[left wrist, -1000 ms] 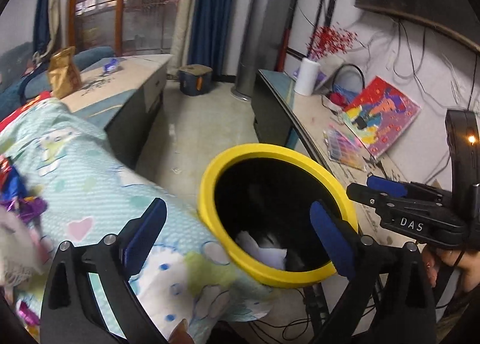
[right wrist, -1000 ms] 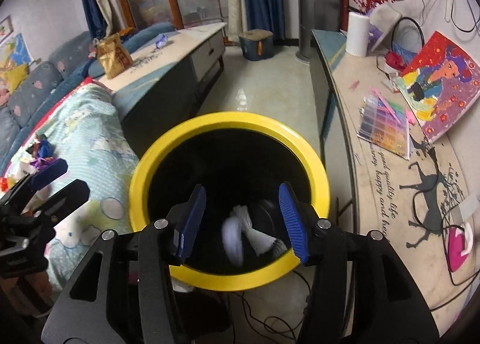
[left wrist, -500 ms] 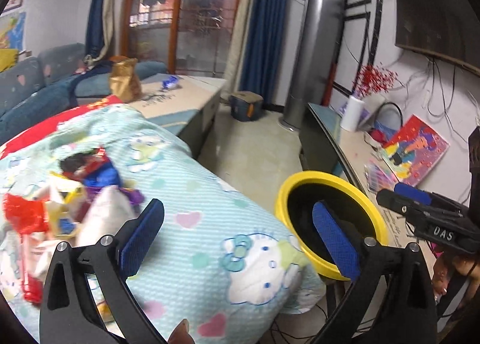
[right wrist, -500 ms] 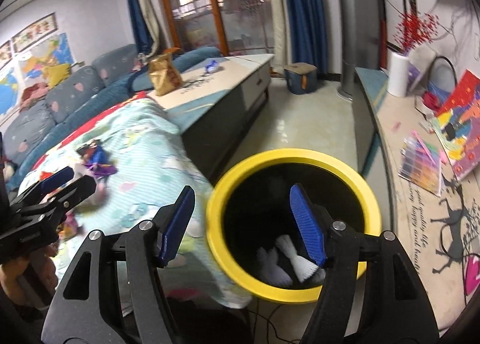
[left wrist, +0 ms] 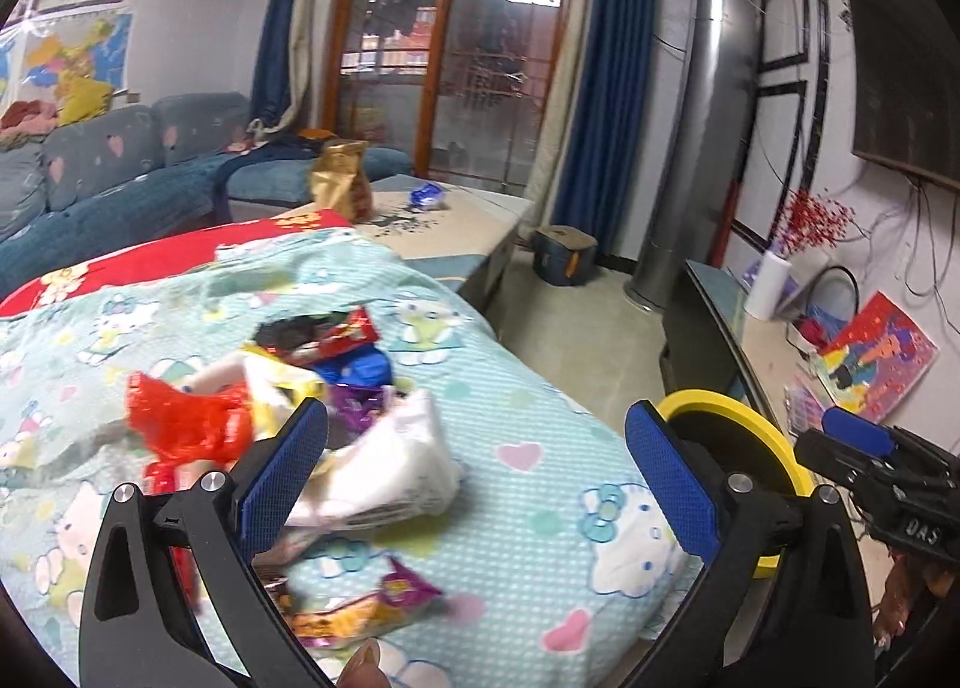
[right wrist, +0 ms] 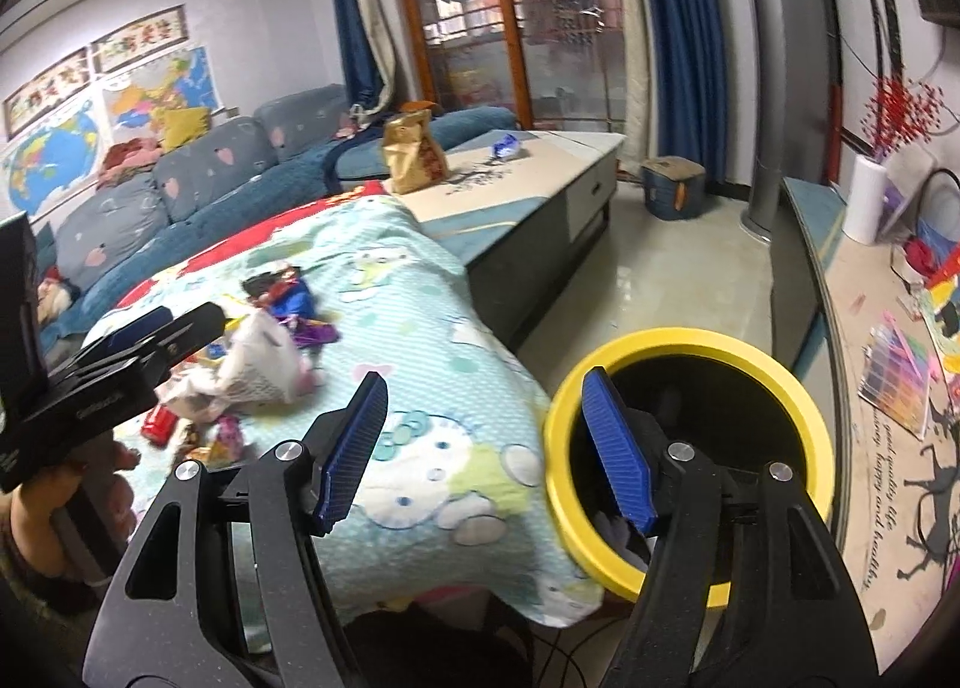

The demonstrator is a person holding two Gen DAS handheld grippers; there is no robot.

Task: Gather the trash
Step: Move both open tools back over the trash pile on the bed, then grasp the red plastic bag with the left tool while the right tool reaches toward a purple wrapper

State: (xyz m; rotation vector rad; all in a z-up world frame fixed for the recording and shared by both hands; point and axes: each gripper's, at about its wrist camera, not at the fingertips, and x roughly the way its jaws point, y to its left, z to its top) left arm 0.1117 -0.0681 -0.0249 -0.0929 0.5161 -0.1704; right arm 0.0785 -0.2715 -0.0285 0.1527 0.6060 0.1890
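Left tool point(left wrist: 474, 472): blue-padded jaws spread wide, approx. full span; nothing between pads, no contact w/ any item. Hangs above the bed, aimed at the trash pile.
Right tool point(right wrist: 480, 454): blue ribbed pads set well apart; nothing gripped. Left pad shows over the sheet, right pad over the bin mouth.
Trash pile point(left wrist: 288, 388): mixed wrappers (red, blue, purple, yellow) lying on the pale-green cartoon-print bed sheet point(left wrist: 540, 484), mid-bed.
White crumpled plastic bag point(left wrist: 390, 466): on the sheet at the near edge of the pile, just beside the left tool's left pad in the left wrist view; contact not shown.
Purple-orange snack wrapper point(left wrist: 366, 610): on the sheet, nearer the camera than the bag, apart from the main pile.
Round black bin w/ yellow rim point(right wrist: 690, 448): stands at the bed's corner, rim touching the hanging sheet edge; white scraps visible low inside.
Hands: one holds each tool; partly visible only.
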